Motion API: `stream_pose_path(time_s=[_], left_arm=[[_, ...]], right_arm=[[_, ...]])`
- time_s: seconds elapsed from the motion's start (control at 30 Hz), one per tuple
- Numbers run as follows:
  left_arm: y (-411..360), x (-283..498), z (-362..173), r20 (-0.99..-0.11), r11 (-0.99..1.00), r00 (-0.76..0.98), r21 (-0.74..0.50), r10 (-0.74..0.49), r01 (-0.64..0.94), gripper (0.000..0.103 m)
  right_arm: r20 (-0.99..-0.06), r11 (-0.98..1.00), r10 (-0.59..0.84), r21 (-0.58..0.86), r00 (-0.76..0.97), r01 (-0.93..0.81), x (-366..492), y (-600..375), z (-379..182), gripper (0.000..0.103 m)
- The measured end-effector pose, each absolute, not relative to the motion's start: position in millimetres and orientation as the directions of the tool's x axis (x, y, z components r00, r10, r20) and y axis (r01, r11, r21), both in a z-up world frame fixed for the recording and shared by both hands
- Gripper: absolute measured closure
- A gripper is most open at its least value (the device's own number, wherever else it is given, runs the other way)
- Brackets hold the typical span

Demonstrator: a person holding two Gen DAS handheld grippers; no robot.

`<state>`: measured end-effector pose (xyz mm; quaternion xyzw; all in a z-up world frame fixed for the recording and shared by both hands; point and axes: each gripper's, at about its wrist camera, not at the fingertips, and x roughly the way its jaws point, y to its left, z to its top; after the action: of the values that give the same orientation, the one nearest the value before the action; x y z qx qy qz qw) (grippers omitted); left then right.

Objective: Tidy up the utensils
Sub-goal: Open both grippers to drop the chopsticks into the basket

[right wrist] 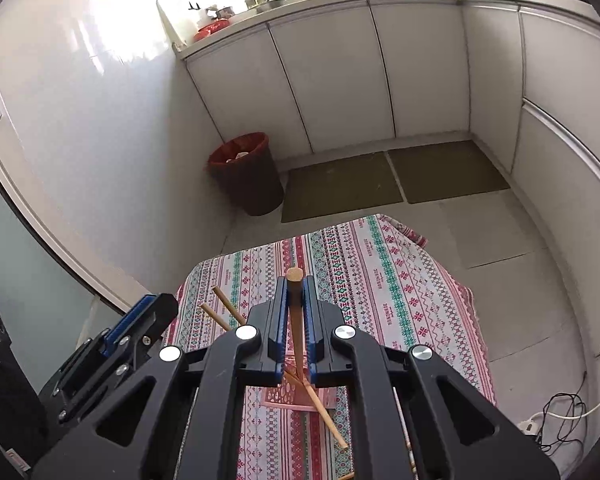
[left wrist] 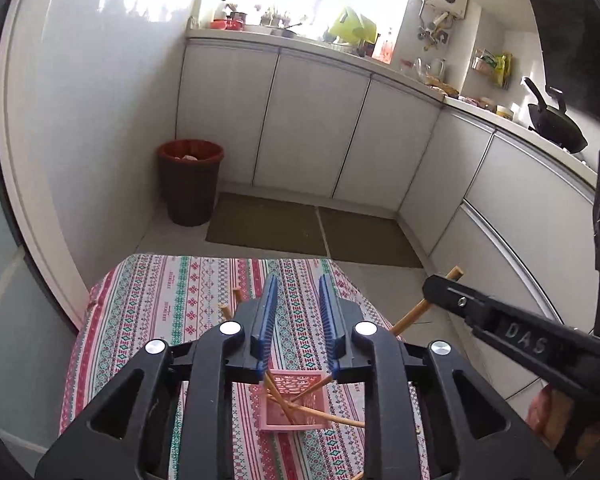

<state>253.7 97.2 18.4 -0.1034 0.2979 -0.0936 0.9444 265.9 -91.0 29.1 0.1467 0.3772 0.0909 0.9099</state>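
The left tool [left wrist: 298,280] hangs over the bench [left wrist: 160,304], which wears a cloth striped in pink, green and white, and its two blue-padded fingers [left wrist: 269,300] stand apart with nothing between them. Below them, in the gap of the tool's frame, a pink basket [left wrist: 300,420] with a lattice wall sits on the cloth, and several wooden chopsticks [left wrist: 320,390] lean in it at crossed angles, one lying out over its rim to the right. Two more chopstick tips [left wrist: 236,294] poke up just left of the left finger. The right tool [right wrist: 296,282] is pressed together on a single chopstick [right wrist: 295,276], which stands nearly upright between the pads, its blunt end showing just above the fingertips and its shaft running down through the frame (in the left wrist view the same tool [left wrist: 434,286] comes in from the right with that chopstick sticking out both above and below its tip). Under the right tool the pink basket [right wrist: 288,396] shows again, with other chopsticks [right wrist: 324,412] crossing over it and reaching out onto the cloth. Beyond the bench lie two dark floor mats [left wrist: 268,220], a red bin [left wrist: 190,184] against the wall and a run of white cabinets [left wrist: 312,120].
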Motion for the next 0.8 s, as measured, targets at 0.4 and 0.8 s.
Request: stream_pose_path(time_s=[0.4, 0.8], left_arm=[[112.2, 243.1, 19.4, -0.561, 0.969, 0.806, -0.242, -0.188, 0.058, 0.065], [104.4, 210.3, 12.0, -0.554, 0.987, 0.828, -0.162, -0.094, 0.003, 0.028]], right_arm=[[-0.68, 0.947, 0.266, 0.316, 0.684, -0.054, 255.5, -74.8, 21.6, 0.07], [-0.67, 0.97, 0.085, 0.224, 0.737, 0.092, 203.8, -99.2, 16.3, 0.036]])
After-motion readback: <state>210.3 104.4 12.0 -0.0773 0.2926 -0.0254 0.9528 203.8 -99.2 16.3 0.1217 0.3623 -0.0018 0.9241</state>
